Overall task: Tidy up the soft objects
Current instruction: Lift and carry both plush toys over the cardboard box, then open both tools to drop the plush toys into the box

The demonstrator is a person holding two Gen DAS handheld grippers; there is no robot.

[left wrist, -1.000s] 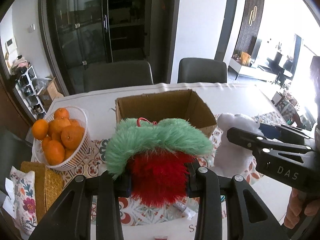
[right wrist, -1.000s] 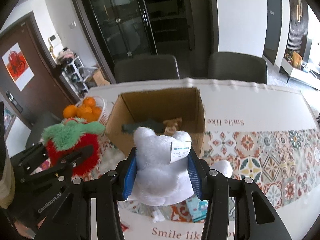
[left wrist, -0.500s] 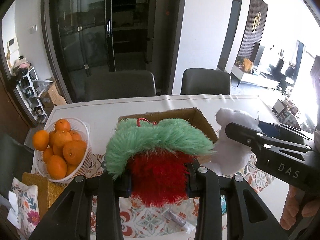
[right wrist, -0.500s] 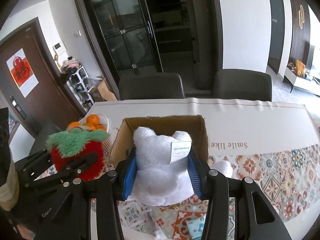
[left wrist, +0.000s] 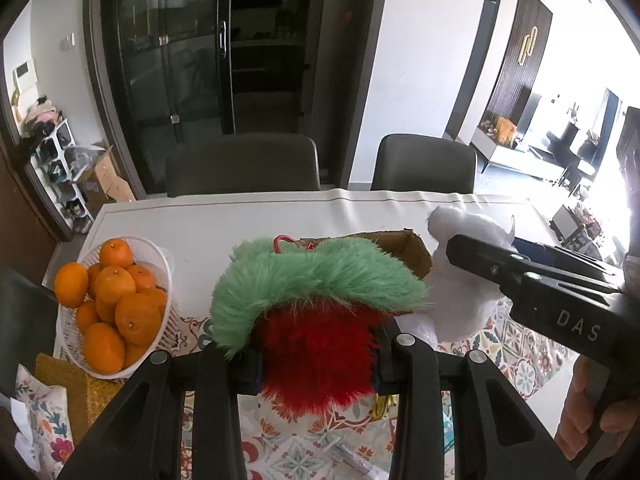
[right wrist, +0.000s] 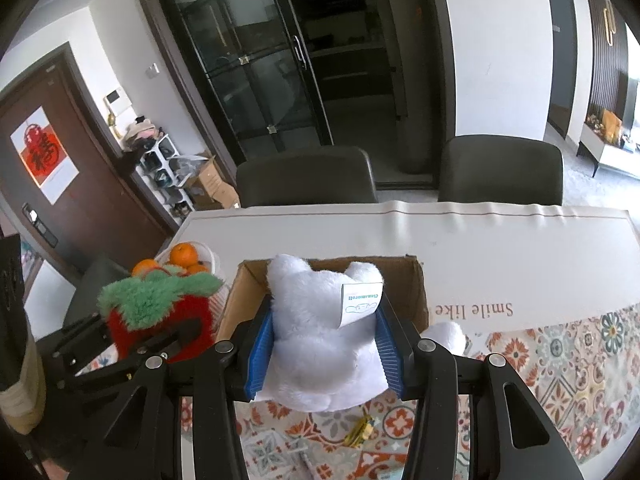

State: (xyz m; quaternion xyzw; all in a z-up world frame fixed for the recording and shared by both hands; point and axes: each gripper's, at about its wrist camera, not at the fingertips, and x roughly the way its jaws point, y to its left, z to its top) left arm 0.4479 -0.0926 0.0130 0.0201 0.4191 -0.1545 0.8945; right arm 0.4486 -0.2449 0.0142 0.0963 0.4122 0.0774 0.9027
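Note:
My left gripper (left wrist: 316, 364) is shut on a furry red strawberry plush with a green top (left wrist: 316, 312) and holds it above the table; it also shows in the right wrist view (right wrist: 160, 312). My right gripper (right wrist: 324, 348) is shut on a white plush with a paper tag (right wrist: 320, 336), also seen in the left wrist view (left wrist: 460, 296). Both plushes hang just in front of an open cardboard box (right wrist: 404, 284), whose rim shows behind the strawberry (left wrist: 412, 248). The box's inside is hidden.
A white basket of oranges (left wrist: 116, 304) stands at the left of the table. A patterned cloth (right wrist: 560, 360) covers the near table, with small packets (right wrist: 360, 428) lying on it. Two dark chairs (left wrist: 244, 168) stand behind the table.
Both grippers have risen with their plushes. The box now sits lower in both views and its inside is no longer visible.

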